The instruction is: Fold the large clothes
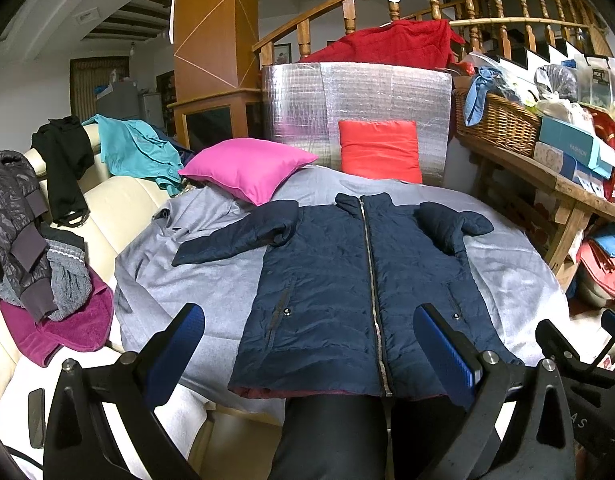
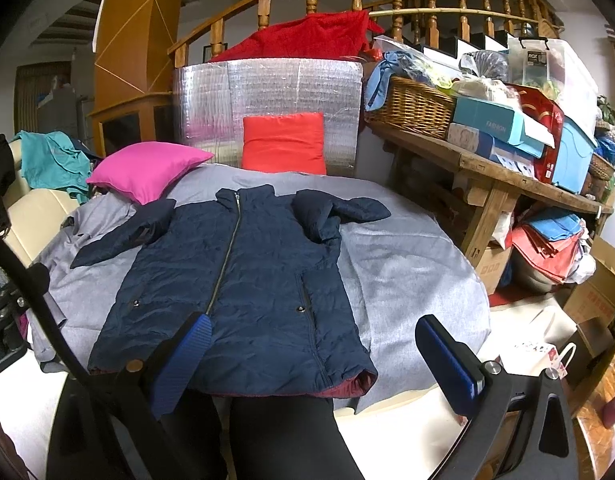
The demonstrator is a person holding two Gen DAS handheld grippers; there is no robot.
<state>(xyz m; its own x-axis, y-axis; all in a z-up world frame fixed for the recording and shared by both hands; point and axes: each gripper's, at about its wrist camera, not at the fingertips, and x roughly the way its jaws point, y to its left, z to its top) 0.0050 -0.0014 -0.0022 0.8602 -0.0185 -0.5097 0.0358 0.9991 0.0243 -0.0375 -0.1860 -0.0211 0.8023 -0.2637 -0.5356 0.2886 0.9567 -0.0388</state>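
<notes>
Both claws hang wide apart and hold nothing. Left claw (image 1: 309, 354) hovers above the near hem of the navy jacket (image 1: 347, 292), its blue-padded fingers (image 1: 175, 354) spread so that one sits over the grey sheet (image 1: 187, 288) to the jacket's left and the other over the jacket's right front panel; neither pad visibly touches cloth. Right claw (image 2: 319, 360) is likewise spread open near the hem, its left finger over the jacket's front by the zip, its right finger out over the grey sheet beyond the jacket's edge.

That jacket lies flat, front up and zipped, on the sheet-covered surface, collar away from the person and hem toward the person's dark-clad legs (image 1: 335, 436). Its left sleeve stretches out sideways; its right sleeve is bent back at the shoulder. A dark red lining shows along the hem. A pink cushion (image 1: 247, 172) rests beside the collar, and a red cushion (image 1: 379, 150) stands behind it against a silver panel.
</notes>
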